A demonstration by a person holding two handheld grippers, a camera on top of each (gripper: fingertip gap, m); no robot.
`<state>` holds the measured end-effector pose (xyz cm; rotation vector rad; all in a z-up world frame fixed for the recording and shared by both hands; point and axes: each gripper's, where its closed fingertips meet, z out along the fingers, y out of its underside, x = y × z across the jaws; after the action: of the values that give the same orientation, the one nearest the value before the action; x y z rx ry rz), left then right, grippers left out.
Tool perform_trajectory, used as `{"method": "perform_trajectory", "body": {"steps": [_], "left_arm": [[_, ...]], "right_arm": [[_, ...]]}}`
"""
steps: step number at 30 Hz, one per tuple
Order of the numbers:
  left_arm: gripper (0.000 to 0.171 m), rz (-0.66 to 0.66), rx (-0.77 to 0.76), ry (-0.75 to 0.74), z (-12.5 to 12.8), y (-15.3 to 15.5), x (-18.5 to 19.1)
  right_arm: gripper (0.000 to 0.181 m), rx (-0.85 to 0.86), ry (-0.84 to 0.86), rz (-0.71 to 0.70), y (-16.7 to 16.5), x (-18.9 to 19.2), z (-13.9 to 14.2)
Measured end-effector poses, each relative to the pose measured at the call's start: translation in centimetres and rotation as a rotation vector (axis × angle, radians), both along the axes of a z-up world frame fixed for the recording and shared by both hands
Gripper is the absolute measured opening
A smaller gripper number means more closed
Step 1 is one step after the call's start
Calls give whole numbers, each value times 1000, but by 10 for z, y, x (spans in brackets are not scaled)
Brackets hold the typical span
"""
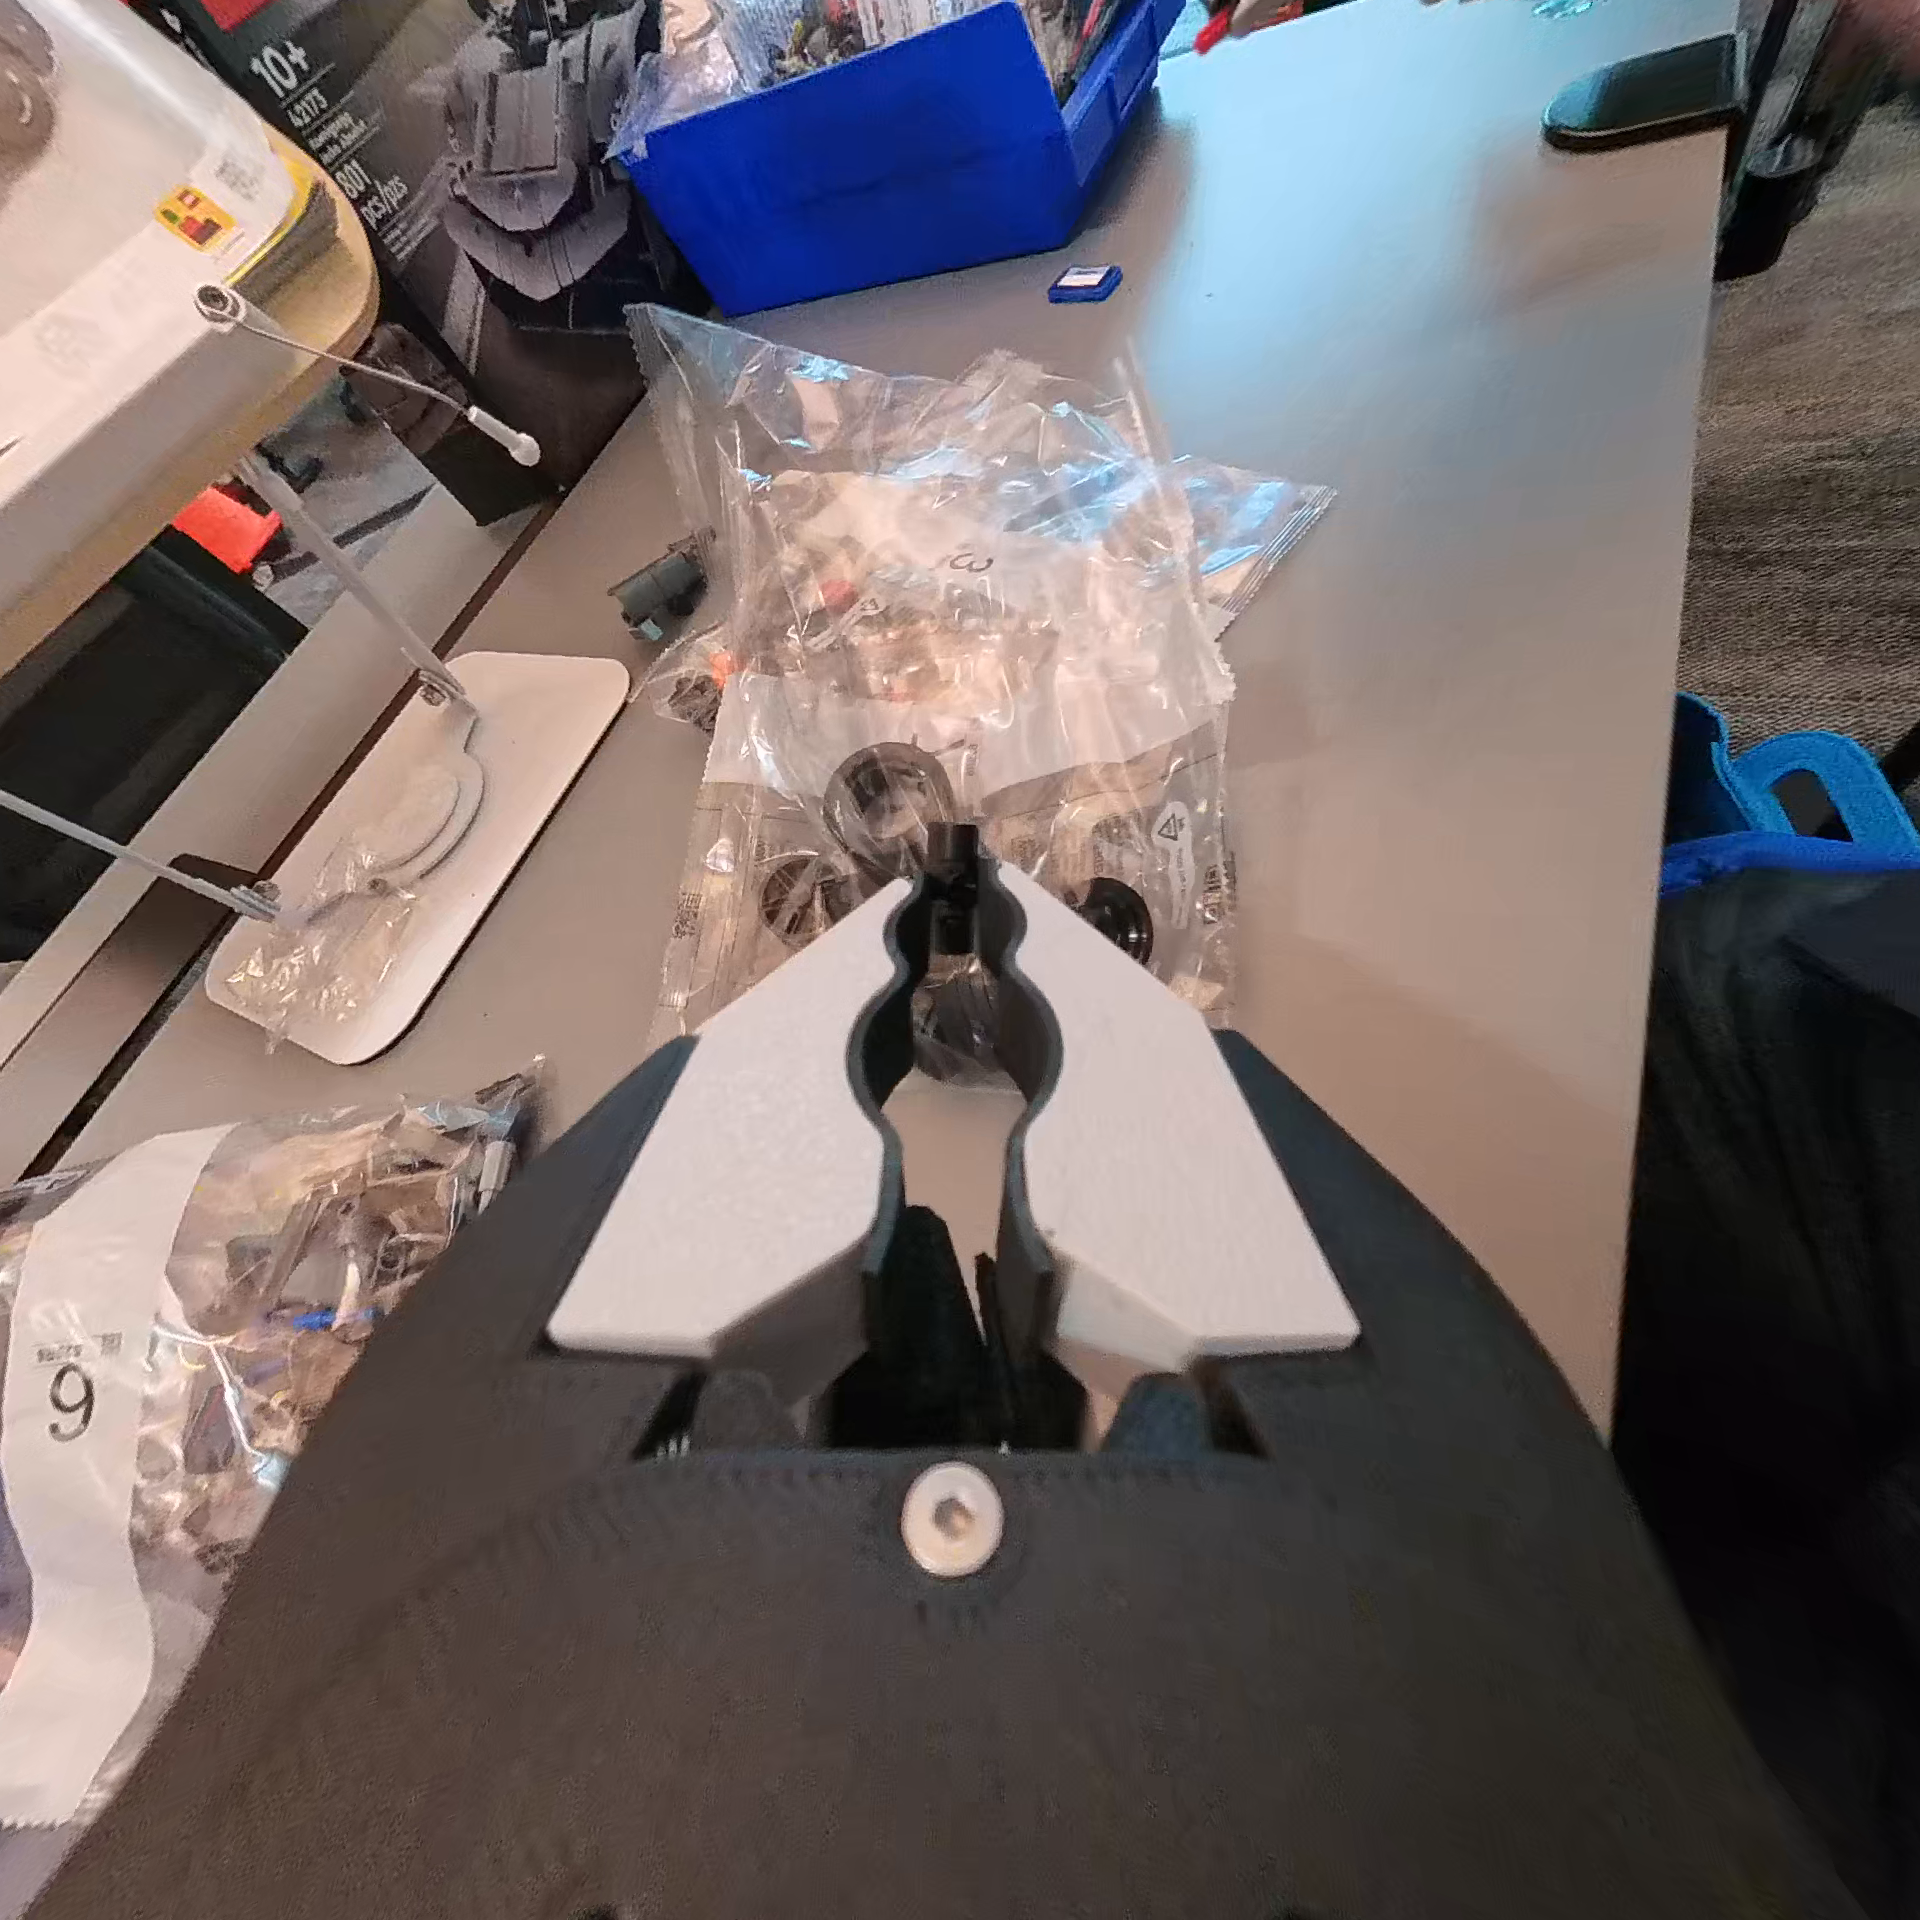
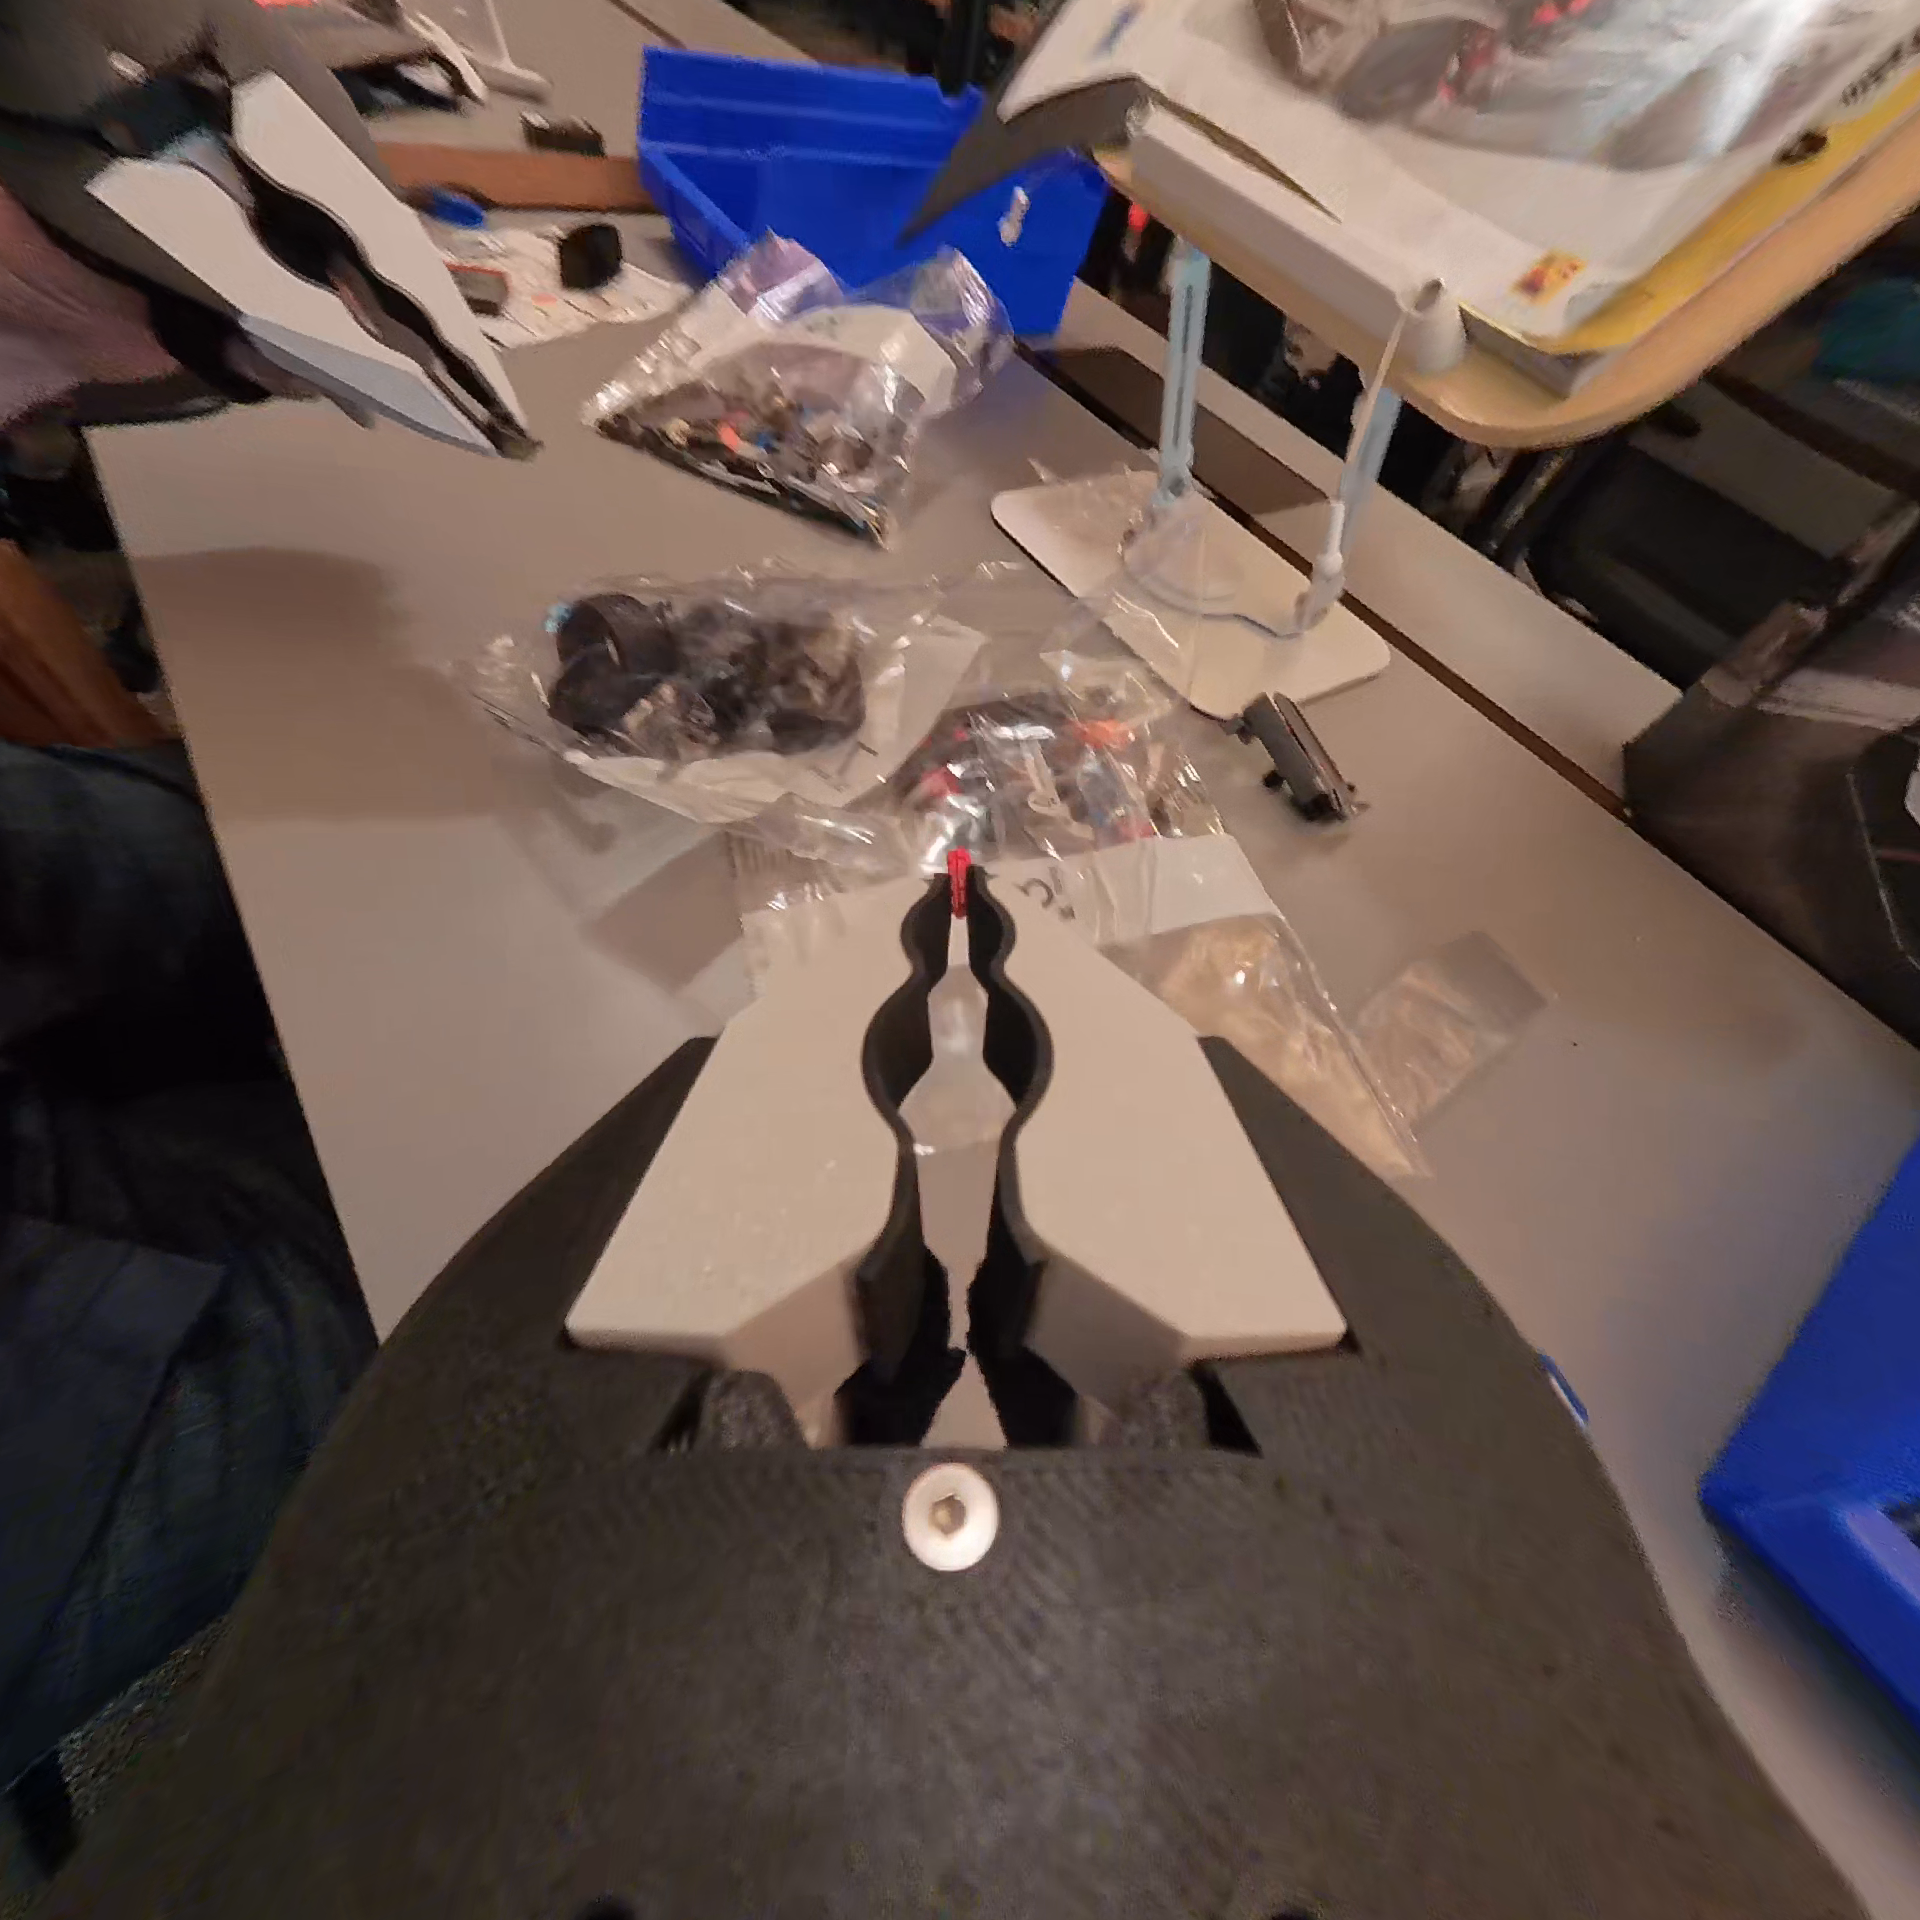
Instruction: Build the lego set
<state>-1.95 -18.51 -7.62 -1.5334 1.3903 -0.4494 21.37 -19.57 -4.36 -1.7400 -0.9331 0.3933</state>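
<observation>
Left gripper (image 1: 956, 883): fingers clenched on a small black connector piece (image 1: 954, 873), held above the clear parts bags (image 1: 966, 582) at 12 o'clock. Right gripper (image 2: 961, 894): fingers clenched on a thin red pin (image 2: 958, 871), raised over a numbered bag (image 2: 1132, 894). In the right wrist view the left gripper (image 2: 499, 436) appears at 10 o'clock, well apart from the red pin.

Step in hand, as judged: mating the red pin with the black connector piece. Both parts are tiny and gripped at the very fingertips, so the 2 axes should be lined up before pressing, and the push kept straight so neither part twists out.

Edges and room: the grey table (image 1: 1455, 520) runs bare towards 1 o'clock in the left wrist view, its edge at 3 o'clock. At 9 o'clock stands the white stand base (image 1: 436, 831) carrying the instruction booklet (image 2: 1558, 156); a blue bin (image 1: 862, 177) sits at 12 o'clock, and a small grey sub-assembly (image 1: 660, 597) lies just beside the bags.
</observation>
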Motion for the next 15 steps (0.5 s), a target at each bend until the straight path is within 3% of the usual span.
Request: {"method": "perform_trajectory", "body": {"steps": [8,15], "left_arm": [[8,70,-17,54,-20,15,-16],[8,81,40,34,-13,14,-12]], "right_arm": [[0,-100,-10,4,-1,-6,-35],[0,-58,93,226,-23,-89,-7]]}}
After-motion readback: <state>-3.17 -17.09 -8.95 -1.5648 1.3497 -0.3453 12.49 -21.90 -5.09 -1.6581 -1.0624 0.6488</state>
